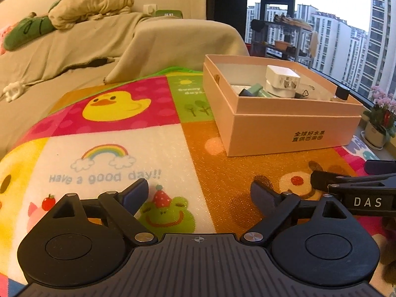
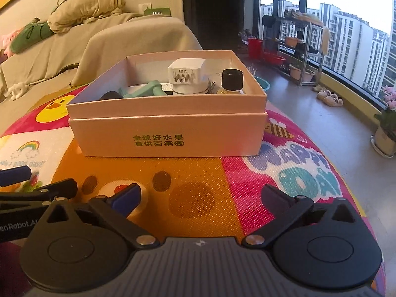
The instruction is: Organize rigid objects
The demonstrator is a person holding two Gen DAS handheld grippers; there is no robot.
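Note:
A pale pink cardboard box [image 2: 168,133] stands on the colourful cartoon mat [image 2: 198,178]; the same box [image 1: 292,133] lies to the right in the left wrist view. Inside it sit a white plug adapter [image 2: 186,74], a mint-green piece [image 2: 146,90], a small bottle with a black cap [image 2: 231,80] and a dark item [image 2: 111,95]. My right gripper [image 2: 201,194] hovers over the mat in front of the box, open and empty. My left gripper [image 1: 199,190] is open and empty over the mat, left of the box. The adapter [image 1: 282,79] shows over the box rim.
A couch under a beige cover [image 1: 99,47] with a green plush toy [image 1: 27,33] lies behind the mat. At the right are a window, a plant rack [image 2: 297,47], slippers [image 2: 330,99] on the floor and a potted flower [image 2: 387,128]. The other gripper's fingers [image 1: 346,185] reach in from the right.

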